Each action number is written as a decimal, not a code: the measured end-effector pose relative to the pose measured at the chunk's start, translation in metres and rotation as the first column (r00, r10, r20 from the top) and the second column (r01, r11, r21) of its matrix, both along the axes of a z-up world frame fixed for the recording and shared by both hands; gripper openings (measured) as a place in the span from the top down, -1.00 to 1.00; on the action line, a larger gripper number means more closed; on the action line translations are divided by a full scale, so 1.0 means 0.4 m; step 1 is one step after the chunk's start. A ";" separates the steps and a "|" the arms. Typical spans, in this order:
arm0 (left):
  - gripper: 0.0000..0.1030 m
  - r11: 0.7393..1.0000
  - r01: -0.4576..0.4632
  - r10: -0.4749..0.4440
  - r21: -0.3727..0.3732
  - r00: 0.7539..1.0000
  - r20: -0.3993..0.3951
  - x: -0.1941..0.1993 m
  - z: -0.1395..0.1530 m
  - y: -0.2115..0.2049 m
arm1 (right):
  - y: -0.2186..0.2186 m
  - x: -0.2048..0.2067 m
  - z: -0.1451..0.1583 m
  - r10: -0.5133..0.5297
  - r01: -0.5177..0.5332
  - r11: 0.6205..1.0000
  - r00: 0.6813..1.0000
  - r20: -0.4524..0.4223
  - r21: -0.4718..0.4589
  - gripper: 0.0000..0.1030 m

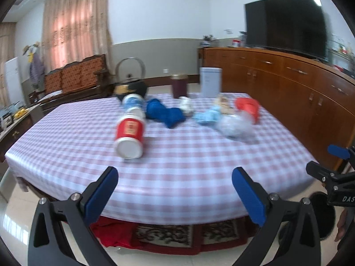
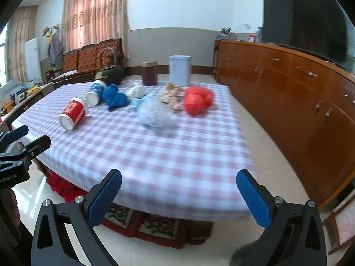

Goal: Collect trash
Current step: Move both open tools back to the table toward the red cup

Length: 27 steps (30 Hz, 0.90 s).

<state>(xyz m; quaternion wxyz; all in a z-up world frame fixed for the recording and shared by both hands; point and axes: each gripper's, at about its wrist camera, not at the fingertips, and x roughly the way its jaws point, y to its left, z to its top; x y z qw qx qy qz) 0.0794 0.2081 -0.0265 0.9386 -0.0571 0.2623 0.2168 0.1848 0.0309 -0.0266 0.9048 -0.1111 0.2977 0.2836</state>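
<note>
While both tools hang off the near edge of the surface [image 1: 177, 177], we log the left claw [image 1: 175, 190] as spread wide, blue pads [image 1: 102, 192] well apart and nothing between them. It points level toward the far side, above the floor just short of the checked cloth. The right claw [image 2: 178, 196] reads the same: jaws wide, empty, aimed along the surface from the near right corner. Each tool shows at the edge of the other's view, so they sit side by side, apart.

Trash lies in a loose row across the far half of the surface. From left: a red-labelled jar [image 1: 129, 137] on its side, white base toward us; a blue-patterned jar [image 1: 133, 105] just beyond it, also lying down; a dark blue crumpled bag [image 1: 165, 113]; a small white wad [image 1: 186, 106]; a light blue wad [image 1: 207, 115]; a clear crumpled bag [image 2: 154, 113], nearest to us; a tan wrapper [image 2: 170, 97]; a red bag [image 2: 197, 99] at far right.

Behind the row stand a black kettle [image 1: 129, 86], a maroon canister [image 1: 179, 85] and a pale tin [image 1: 209, 82]. Motion blur softens detail; neither claw touches anything.
</note>
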 end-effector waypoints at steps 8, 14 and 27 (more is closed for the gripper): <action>-0.99 0.996 -0.088 0.088 -0.019 0.996 -0.008 0.037 -0.018 0.145 | 0.142 0.069 -0.001 0.061 -0.061 0.998 0.998 -0.017 -0.009 -1.00; -0.99 0.992 -0.115 0.113 -0.048 0.993 -0.042 0.106 -0.056 0.229 | 0.229 0.175 -0.026 0.065 -0.068 0.995 0.997 -0.042 -0.073 -1.00; -0.81 0.987 -0.095 0.084 -0.131 0.993 -0.087 0.211 -0.101 0.299 | 0.316 0.325 -0.087 0.049 -0.064 0.986 0.994 -0.101 -0.156 -1.00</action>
